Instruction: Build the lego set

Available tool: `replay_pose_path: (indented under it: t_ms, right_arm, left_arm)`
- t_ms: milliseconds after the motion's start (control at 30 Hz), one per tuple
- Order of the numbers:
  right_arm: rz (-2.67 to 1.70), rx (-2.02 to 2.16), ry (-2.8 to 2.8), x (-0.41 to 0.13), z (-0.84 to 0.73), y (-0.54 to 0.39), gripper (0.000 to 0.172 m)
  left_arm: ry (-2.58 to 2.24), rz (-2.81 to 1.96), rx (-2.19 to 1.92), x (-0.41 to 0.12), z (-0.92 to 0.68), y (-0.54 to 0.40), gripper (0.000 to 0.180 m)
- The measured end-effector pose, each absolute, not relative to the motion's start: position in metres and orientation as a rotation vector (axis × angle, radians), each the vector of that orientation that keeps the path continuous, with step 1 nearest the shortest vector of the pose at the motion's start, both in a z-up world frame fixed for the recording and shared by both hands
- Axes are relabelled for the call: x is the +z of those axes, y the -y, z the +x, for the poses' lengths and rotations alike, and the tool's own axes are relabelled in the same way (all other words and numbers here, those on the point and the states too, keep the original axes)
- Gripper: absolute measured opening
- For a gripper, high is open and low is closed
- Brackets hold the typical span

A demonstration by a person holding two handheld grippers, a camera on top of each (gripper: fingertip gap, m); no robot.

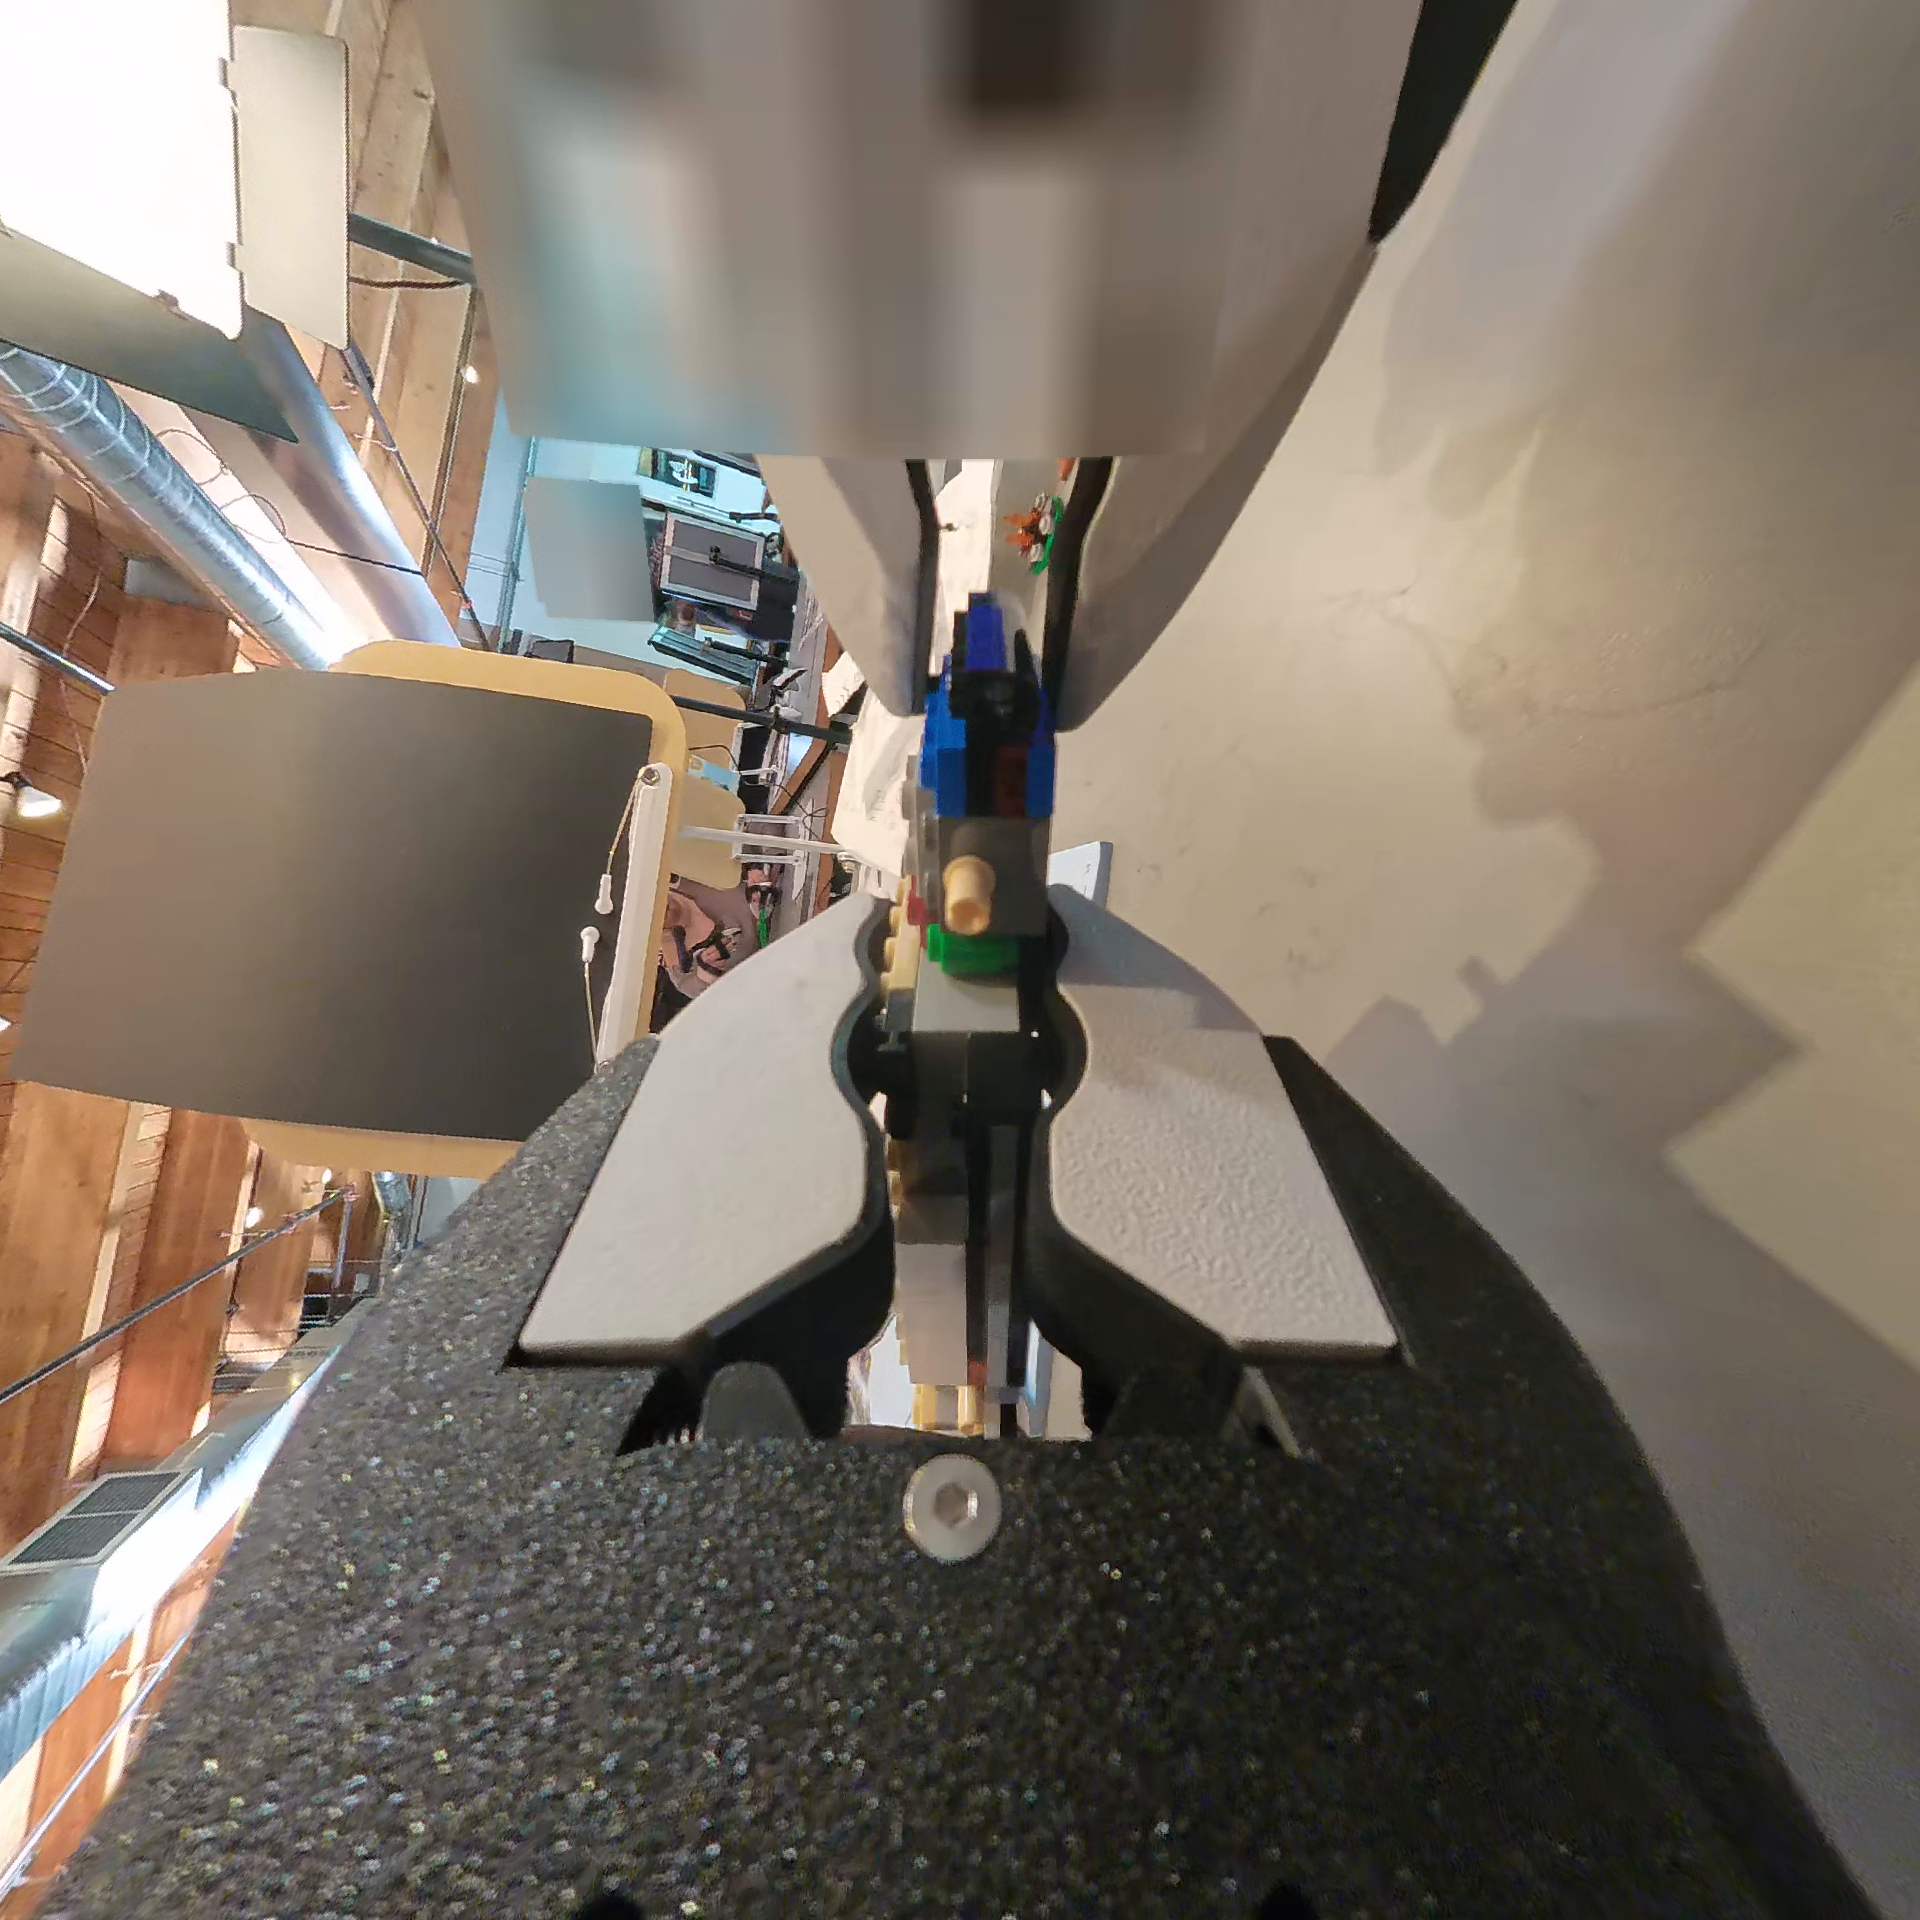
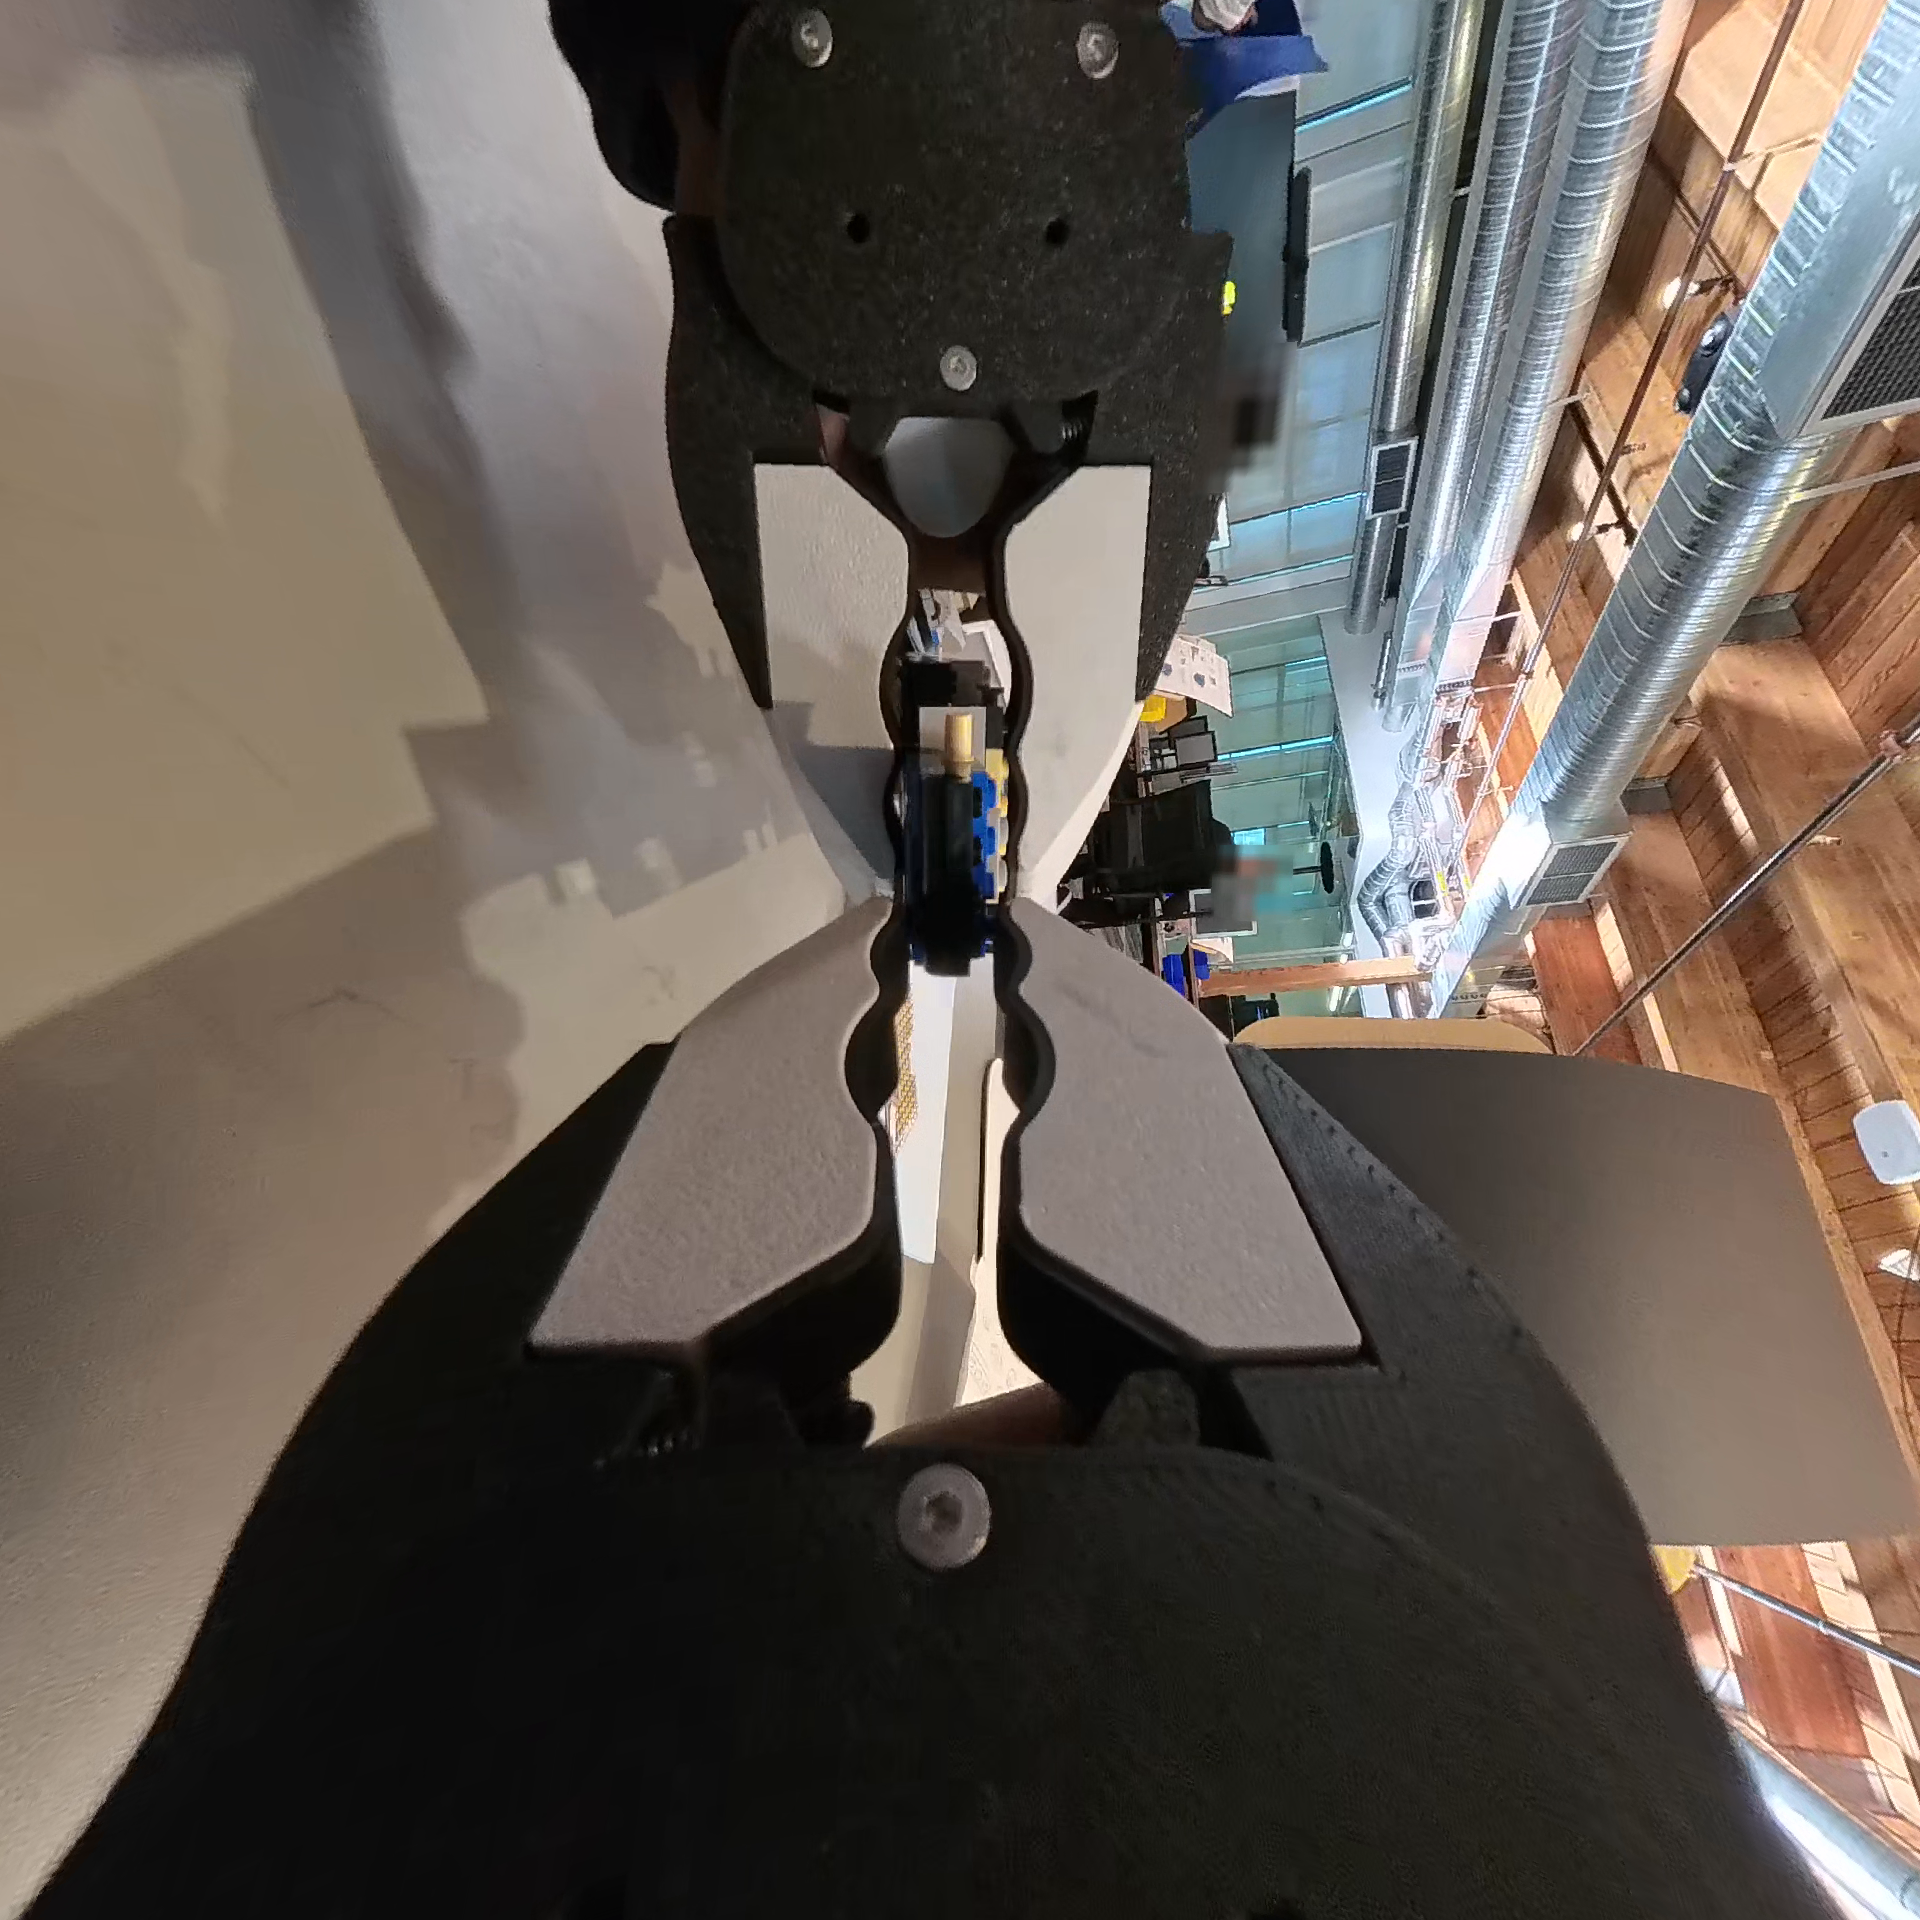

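My left gripper (image 1: 966,920) is shut on a brick assembly (image 1: 961,1013) of grey, tan, green and red parts. A dark grey block with a tan peg (image 1: 968,902) sticks out past its fingertips, and a blue and black part (image 1: 945,758) sits at the far end. The right gripper reaches in from above and its pads press on that blue part. In the right wrist view my right gripper (image 2: 948,925) is shut on the blue and black part (image 2: 987,831). The tan peg (image 2: 958,743) lies beyond it, between the left gripper's fingers. The assembly is held in the air beside the table.
An off-white table top (image 1: 1455,727) fills the right of the left wrist view, with small orange and green brick pieces (image 1: 1039,525) far off on it. A chair with a black pad (image 1: 343,894) stands to the left and also shows in the right wrist view (image 2: 1558,1247).
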State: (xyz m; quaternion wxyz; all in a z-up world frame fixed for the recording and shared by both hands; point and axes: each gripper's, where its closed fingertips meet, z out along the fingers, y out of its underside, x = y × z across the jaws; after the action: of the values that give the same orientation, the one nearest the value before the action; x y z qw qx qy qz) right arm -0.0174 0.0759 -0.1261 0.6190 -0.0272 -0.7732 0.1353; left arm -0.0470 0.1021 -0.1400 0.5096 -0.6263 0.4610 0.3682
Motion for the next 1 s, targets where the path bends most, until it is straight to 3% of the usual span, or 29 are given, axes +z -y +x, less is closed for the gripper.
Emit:
replay_pose_path:
  t_ms: [767,900,1000]
  right_arm:
    - [-0.064,0.202,1.786,-0.128,-0.020,-0.081,0.015]
    - [-0.100,0.093,1.811,-0.136,-0.021,-0.092,0.027]
    - [-0.093,0.053,1.813,-0.138,-0.020,-0.093,0.027]
  left_arm:
    - [-1.123,-1.486,0.971,-0.139,-0.050,-0.102,0.025]
    - [-1.154,-1.474,1.088,-0.139,-0.054,-0.102,0.025]
    - [-1.160,-1.472,1.121,-0.138,-0.054,-0.101,0.025]
